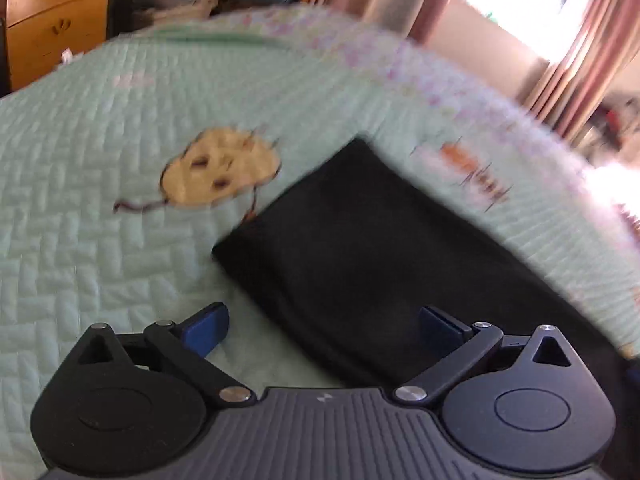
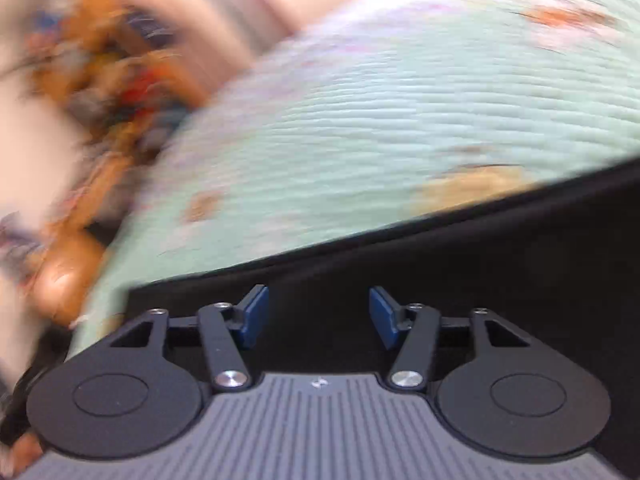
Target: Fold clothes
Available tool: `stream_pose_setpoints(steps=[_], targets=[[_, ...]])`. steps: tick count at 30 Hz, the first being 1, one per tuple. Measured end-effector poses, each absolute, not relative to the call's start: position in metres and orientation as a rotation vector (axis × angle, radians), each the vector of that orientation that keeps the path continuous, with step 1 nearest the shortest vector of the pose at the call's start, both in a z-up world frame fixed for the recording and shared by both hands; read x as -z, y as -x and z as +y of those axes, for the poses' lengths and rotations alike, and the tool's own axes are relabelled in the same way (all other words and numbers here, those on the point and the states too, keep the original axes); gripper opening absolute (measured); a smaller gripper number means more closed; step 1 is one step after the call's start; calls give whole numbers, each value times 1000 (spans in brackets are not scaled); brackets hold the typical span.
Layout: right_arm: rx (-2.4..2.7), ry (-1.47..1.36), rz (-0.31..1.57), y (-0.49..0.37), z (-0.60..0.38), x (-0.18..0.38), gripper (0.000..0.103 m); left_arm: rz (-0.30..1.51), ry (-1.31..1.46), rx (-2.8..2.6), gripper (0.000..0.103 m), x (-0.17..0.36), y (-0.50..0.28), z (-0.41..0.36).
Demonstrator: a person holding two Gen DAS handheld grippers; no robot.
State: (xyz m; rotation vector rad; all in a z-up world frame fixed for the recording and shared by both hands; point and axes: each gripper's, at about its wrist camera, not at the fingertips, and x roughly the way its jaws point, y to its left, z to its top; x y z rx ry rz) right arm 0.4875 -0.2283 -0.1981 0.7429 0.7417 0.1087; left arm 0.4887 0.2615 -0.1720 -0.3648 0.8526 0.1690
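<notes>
Mint quilted bedspread (image 1: pixel 100 280) fills my view; on it lies the black folded garment (image 1: pixel 360 240), beside a yellow patch (image 1: pixel 220 172). My left gripper (image 1: pixel 324 328) gapes wide over its near edge; my right gripper (image 2: pixel 318 316) stands partly parted above it, holding nothing.

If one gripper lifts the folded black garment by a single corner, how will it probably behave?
The black garment is soft cloth lying flat on the quilted bedspread, so it would likely droop and unfold. It looks thin, so probably light. Pushed, it may bunch rather than slide, since the quilt is textured.
</notes>
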Motion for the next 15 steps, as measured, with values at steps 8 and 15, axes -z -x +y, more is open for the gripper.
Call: stream_pose_setpoints(steps=[8, 15], targets=[[6, -765, 689, -443, -289, 187, 36, 811, 405, -235, 99, 164, -474, 265], [154, -719, 594, -347, -343, 171, 36, 669, 438, -122, 98, 104, -399, 247]])
